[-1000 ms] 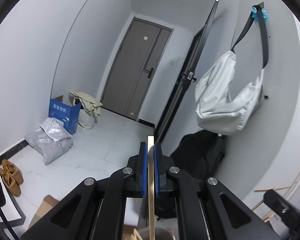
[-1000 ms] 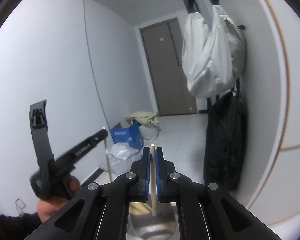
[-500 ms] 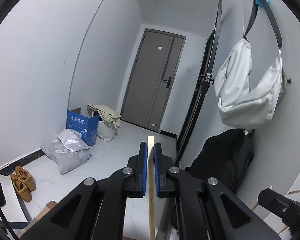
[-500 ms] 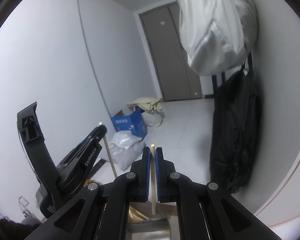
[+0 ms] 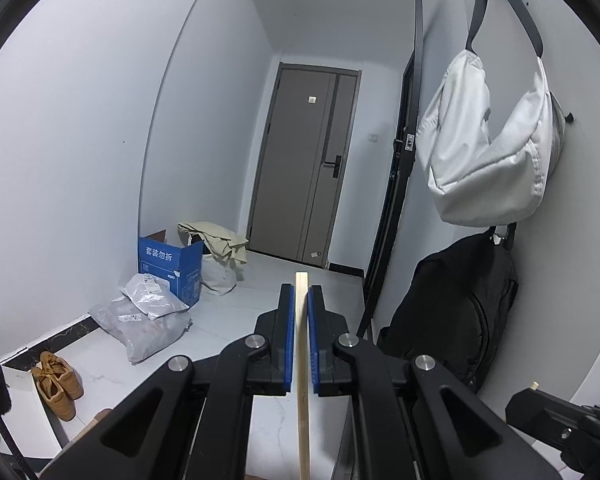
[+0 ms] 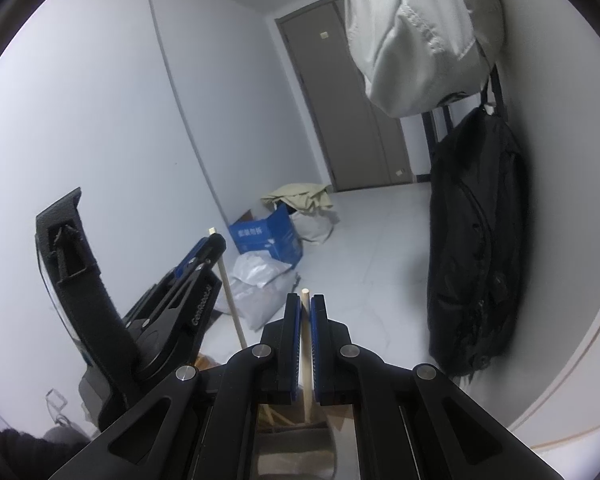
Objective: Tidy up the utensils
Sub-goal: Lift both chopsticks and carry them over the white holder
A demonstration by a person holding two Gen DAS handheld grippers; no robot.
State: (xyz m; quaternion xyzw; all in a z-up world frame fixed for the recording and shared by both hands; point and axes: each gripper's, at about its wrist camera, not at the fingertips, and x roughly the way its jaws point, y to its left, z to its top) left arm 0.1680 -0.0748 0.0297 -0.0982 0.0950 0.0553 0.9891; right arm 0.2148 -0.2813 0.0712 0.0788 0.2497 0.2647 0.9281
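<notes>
Since a second ago I am bringing both grippers lower and tipping them down a little, so the hanging white bag (image 5: 488, 144) is riding higher in both views and more floor is showing ahead. My left gripper (image 5: 299, 312) is clamped narrowly on a flat wooden stick (image 5: 302, 380), likely a chopstick, which is standing upright between the blue pads (image 5: 286, 336) and poking just above their tips. My right gripper (image 6: 305, 320) is pinched the same way on a round wooden stick (image 6: 306, 344), also upright, its lower end running down below the jaws toward what looks like a metal holder (image 6: 296, 444) with other pale sticks in it; I cannot tell whether it is touching the holder.

I am judging that I am holding each stick vertical so it can drop end-first into the holder. In the right view, the left gripper is sitting off to the left and slightly ahead, its stick slanting down toward the same spot. The door (image 5: 308, 176), blue box (image 5: 168, 268) and black backpack (image 5: 456, 308) are lying well beyond.
</notes>
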